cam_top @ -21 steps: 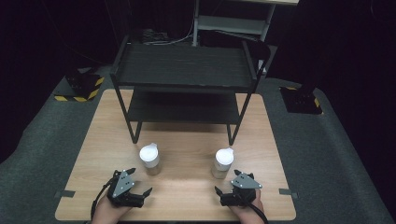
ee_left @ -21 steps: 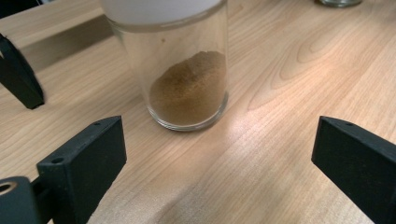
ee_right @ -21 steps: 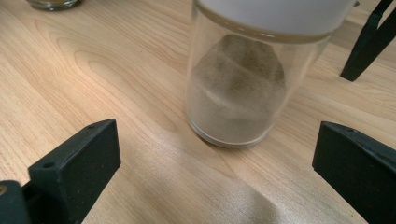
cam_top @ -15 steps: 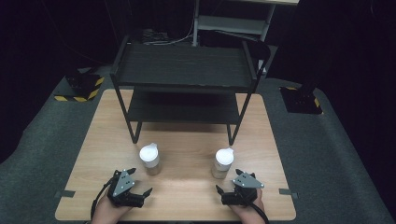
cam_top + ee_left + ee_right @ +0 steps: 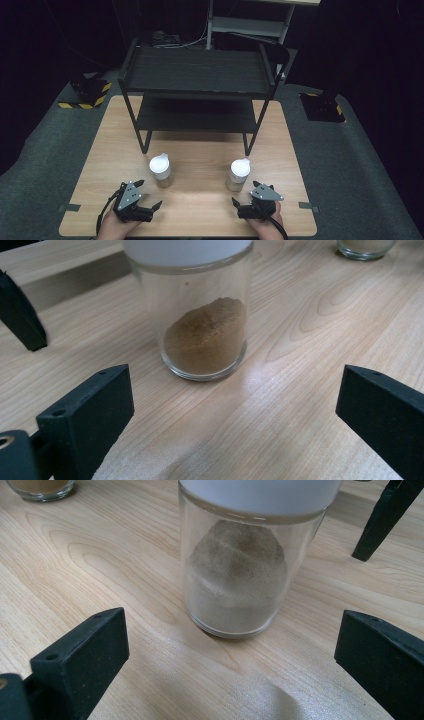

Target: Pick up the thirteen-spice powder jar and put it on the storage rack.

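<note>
Two white-lidded glass spice jars stand upright on the wooden table (image 5: 200, 205). The left jar (image 5: 160, 170) (image 5: 204, 320) holds brown powder; the right jar (image 5: 238, 175) (image 5: 239, 565) holds pale grey powder. My left gripper (image 5: 148, 196) (image 5: 230, 415) rests near the table's front edge, just short of the left jar, open with nothing between its jaws. My right gripper (image 5: 246, 194) (image 5: 230, 655) sits likewise just short of the right jar, open and empty. Each jar stands a little beyond the jaw tips, untouched.
A black two-tier metal shelf rack (image 5: 197, 75) stands on the far half of the table, its front legs (image 5: 248, 142) just behind the jars. One rack leg (image 5: 380, 520) shows beside the right jar, another (image 5: 20, 315) beside the left jar. Dark carpet surrounds the table.
</note>
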A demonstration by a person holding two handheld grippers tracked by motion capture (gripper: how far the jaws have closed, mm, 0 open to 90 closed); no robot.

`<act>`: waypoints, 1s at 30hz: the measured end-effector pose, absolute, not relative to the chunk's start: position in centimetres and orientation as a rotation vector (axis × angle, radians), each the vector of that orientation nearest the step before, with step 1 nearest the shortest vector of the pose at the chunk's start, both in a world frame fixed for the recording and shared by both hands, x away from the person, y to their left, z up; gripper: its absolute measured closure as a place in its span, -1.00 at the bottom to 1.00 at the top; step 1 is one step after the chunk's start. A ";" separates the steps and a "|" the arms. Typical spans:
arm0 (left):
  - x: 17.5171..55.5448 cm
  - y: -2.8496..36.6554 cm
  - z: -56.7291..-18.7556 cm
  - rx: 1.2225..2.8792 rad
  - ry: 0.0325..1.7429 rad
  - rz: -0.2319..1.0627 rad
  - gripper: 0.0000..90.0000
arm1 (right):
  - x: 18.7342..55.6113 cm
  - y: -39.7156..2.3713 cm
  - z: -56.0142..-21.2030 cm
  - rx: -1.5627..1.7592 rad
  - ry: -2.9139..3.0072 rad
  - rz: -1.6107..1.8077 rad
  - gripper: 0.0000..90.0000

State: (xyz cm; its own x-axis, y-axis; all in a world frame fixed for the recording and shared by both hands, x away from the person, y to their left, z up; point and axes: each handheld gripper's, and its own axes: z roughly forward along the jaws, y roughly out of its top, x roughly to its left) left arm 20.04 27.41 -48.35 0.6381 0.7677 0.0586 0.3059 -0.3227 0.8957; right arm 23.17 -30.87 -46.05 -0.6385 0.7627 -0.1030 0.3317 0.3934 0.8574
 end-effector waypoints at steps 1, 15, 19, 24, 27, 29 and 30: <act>20.0 27.5 -48.4 1.897 0.850 0.604 -0.95 | 23.1 -30.9 -46.1 0.938 2.166 1.172 -0.99; 20.0 27.5 -48.2 1.905 0.852 0.585 -0.96 | 23.1 -30.9 -46.1 0.939 2.165 1.179 -0.98; 19.9 27.9 -48.5 1.880 0.837 0.567 -0.95 | 23.1 -30.9 -46.1 0.935 2.166 1.179 -0.98; 19.7 28.1 -48.3 1.853 0.837 0.565 -0.96 | 23.1 -31.1 -46.2 0.933 2.162 1.192 -0.99; 19.5 28.5 -48.0 1.823 0.837 0.565 -0.96 | 23.1 -31.2 -46.2 0.934 2.161 1.193 -0.99; 19.3 28.7 -47.7 1.798 0.837 0.569 -0.96 | 23.2 -31.2 -46.2 0.931 2.163 1.191 -0.99; 19.3 28.7 -47.7 1.798 0.837 0.569 -0.96 | 23.2 -31.2 -46.2 0.931 2.163 1.191 -0.99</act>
State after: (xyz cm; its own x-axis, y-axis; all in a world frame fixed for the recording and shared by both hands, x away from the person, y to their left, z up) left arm 19.27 28.73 -47.73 0.6459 0.7634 -0.0034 0.2773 -0.2305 0.9327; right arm 23.17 -31.15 -46.16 -0.6425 0.7602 -0.0961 0.3254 0.3843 0.8640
